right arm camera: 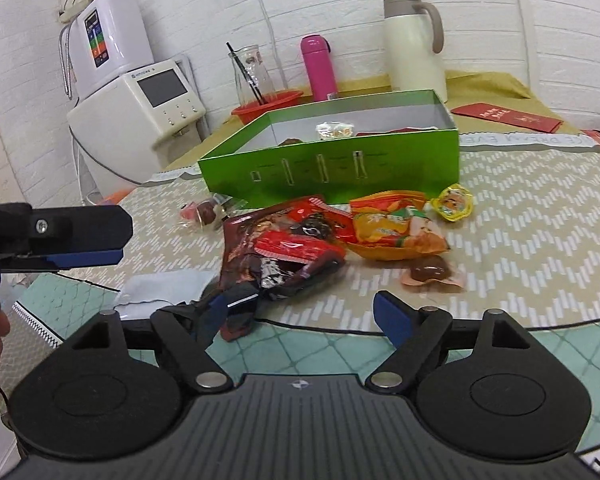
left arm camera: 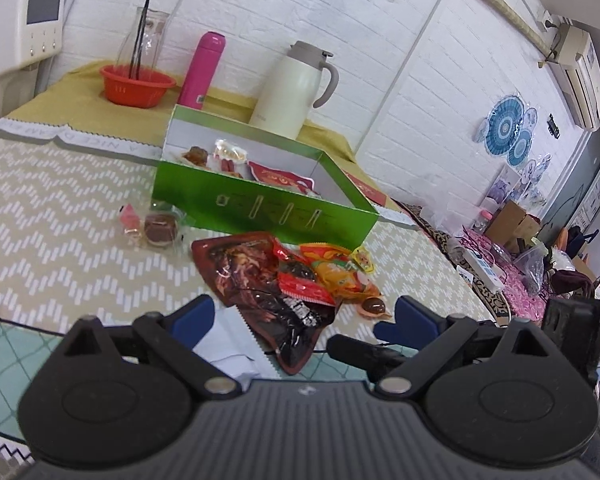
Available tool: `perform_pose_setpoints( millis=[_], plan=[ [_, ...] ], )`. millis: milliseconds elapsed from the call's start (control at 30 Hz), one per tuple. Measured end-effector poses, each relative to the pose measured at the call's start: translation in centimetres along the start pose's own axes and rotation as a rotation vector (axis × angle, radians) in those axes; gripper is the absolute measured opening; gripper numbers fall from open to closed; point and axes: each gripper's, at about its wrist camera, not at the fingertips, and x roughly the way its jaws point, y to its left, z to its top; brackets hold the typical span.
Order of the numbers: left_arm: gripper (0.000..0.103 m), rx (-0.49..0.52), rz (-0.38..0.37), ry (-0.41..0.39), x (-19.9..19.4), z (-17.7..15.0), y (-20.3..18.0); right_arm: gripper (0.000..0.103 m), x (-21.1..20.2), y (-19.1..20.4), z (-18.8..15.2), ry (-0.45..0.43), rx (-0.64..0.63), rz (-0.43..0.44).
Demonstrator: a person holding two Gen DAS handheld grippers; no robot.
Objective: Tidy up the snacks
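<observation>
L gripper (left arm camera: 302, 314) has its jaws spread apart w/ nothing between them; ahead to its left lie small wrapped sweets (left arm camera: 152, 226), straight ahead the dark red snack pack (left arm camera: 256, 280), ahead to its right an orange pack (left arm camera: 336, 270) and a brown wrapped sweet (left arm camera: 374, 305); the green box (left arm camera: 260, 204), w/ snacks inside, stands beyond the pile. R gripper (right arm camera: 306, 312) also gapes wide, empty, fingertips just short of the same pile, its left fingertip by the dark red pack's near corner.
</observation>
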Motion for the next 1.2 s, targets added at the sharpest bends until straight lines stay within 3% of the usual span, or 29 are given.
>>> perform_pose_setpoints(
  millis=[167, 200, 233, 267, 333, 467, 600, 667, 733, 767, 833, 1033, 1133, 1200],
  plan=[
    [0.096, 0.013, -0.022, 0.006, -0.5, -0.2, 0.0, 0.103, 2.1, 0.6, 0.8, 0.008, 0.037, -0.009],
    [0.096, 0.018, -0.025, 0.009, -0.5, -0.2, -0.1, 0.072, 2.3, 0.5, 0.8, 0.015, 0.045, -0.009],
    [0.096, 0.023, -0.028, 0.012, -0.5, -0.3, -0.2, 0.047, 2.2, 0.2, 0.6, 0.026, 0.055, -0.009],
    [0.096, 0.026, -0.031, 0.014, -0.5, -0.3, -0.3, 0.040, 1.9, -0.1, 0.4, 0.025, 0.065, 0.001],
    [0.096, 0.024, -0.042, 0.022, -0.2, -0.4, -0.4, 0.011, 1.0, -0.6, 0.1, 0.013, 0.074, 0.000],
    [0.096, 0.027, -0.068, 0.050, 0.7, -0.5, -0.8, 0.003, -1.0, -1.9, -0.4, 0.005, 0.067, -0.039],
    [0.096, 0.045, -0.083, 0.071, 1.4, -0.9, -1.5, 0.003, -2.9, -3.7, -1.4, -0.006, 0.077, -0.125],
    [0.096, 0.051, -0.079, 0.079, 1.9, -0.8, -1.7, 0.005, -3.5, -4.7, -1.4, -0.022, 0.104, -0.128],
    [0.096, 0.051, -0.059, 0.076, 2.3, -0.5, -1.6, 0.040, -3.8, -4.5, -1.2, -0.042, 0.101, -0.093],
    [0.096, 0.053, -0.050, 0.074, 2.4, -0.3, -1.4, 0.045, -3.7, -4.1, -1.1, -0.051, 0.090, -0.083],
    [0.096, 0.070, -0.019, 0.071, 2.8, 0.6, -0.9, 0.071, -3.2, -3.1, -0.8, -0.060, 0.060, -0.044],
    [0.096, 0.056, 0.046, 0.139, 5.6, 3.8, 3.1, 0.072, -0.7, -1.2, -0.1, -0.020, 0.033, 0.005],
    [0.087, 0.037, 0.039, 0.214, 7.6, 4.1, 4.8, 0.072, 0.0, -1.0, -0.1, -0.004, 0.043, 0.003],
    [0.070, 0.029, 0.028, 0.258, 8.7, 3.9, 5.4, 0.072, 0.4, -1.1, 0.0, 0.009, 0.048, 0.000]
  ],
)
